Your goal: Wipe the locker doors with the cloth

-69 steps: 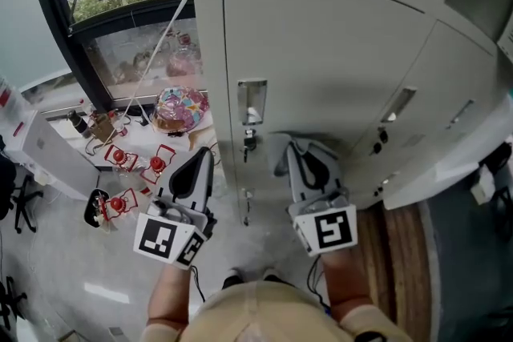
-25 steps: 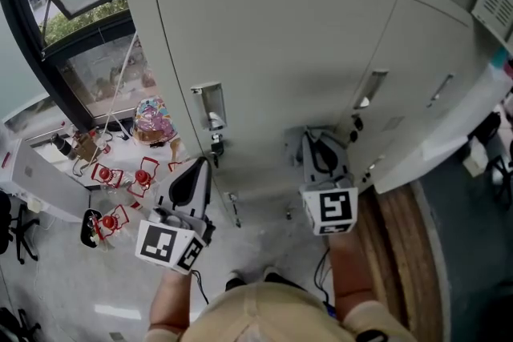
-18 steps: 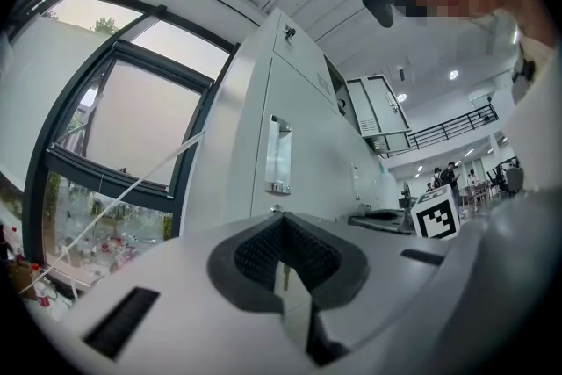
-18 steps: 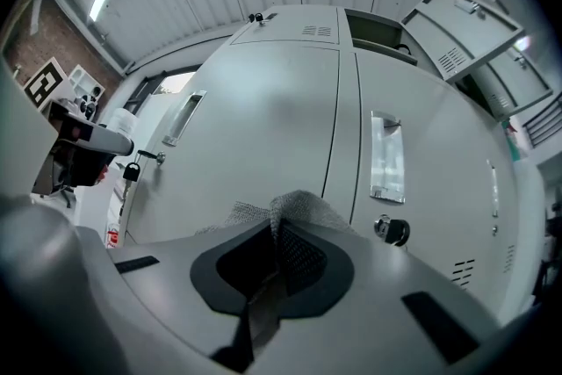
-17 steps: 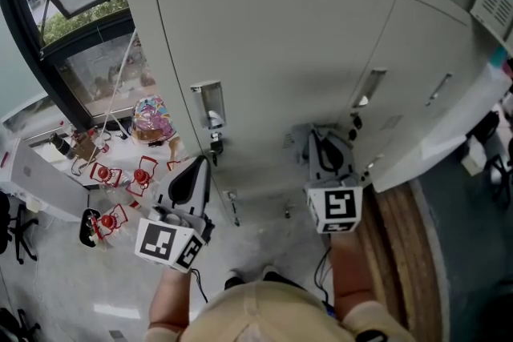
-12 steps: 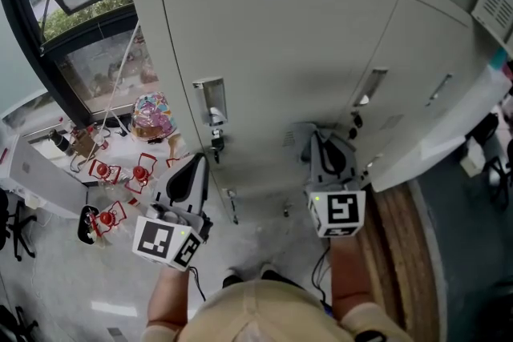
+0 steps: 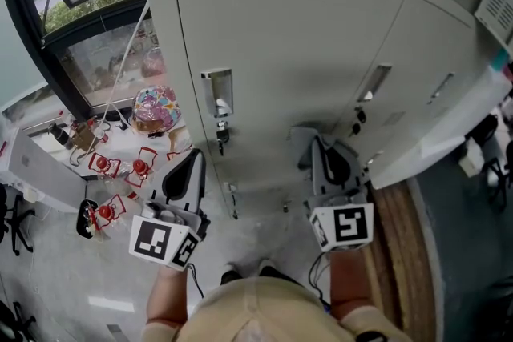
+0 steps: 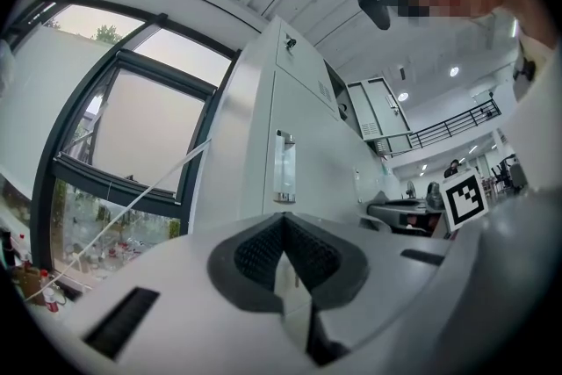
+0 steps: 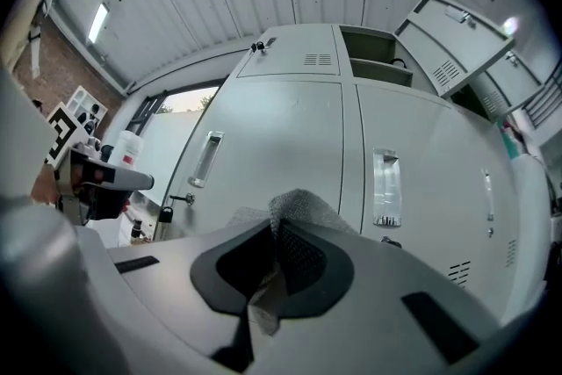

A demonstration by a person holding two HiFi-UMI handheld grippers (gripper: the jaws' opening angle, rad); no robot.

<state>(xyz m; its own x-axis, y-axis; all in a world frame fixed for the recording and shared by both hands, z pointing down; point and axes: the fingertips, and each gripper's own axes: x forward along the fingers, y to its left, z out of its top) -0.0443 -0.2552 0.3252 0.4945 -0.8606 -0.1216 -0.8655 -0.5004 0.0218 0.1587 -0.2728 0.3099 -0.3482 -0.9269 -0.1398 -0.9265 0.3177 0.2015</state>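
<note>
Grey locker doors (image 7: 296, 36) stand in front of me; the left one carries a recessed handle (image 7: 216, 92) with a small padlock (image 7: 221, 134) under it. My right gripper (image 7: 322, 150) is shut on a grey cloth (image 7: 303, 145), held low against that door, right of the padlock. In the right gripper view the cloth (image 9: 300, 208) bulges out above the closed right gripper (image 9: 277, 257), with two doors (image 9: 281, 145) ahead. My left gripper (image 7: 186, 164) hangs shut and empty by the lockers' left edge. The left gripper view shows the left gripper (image 8: 283, 257) and the locker's side (image 8: 303, 145).
A window (image 7: 104, 36) lies left of the lockers. Below it, a colourful round item (image 7: 156, 106) and several small red objects (image 7: 120, 168) sit on the pale floor. A further locker door (image 7: 449, 76) angles away at right, with brown flooring (image 7: 401, 252) beneath.
My right gripper with the cloth has slid down and a little right on the door. The left gripper has barely moved. The view has shifted slightly.
</note>
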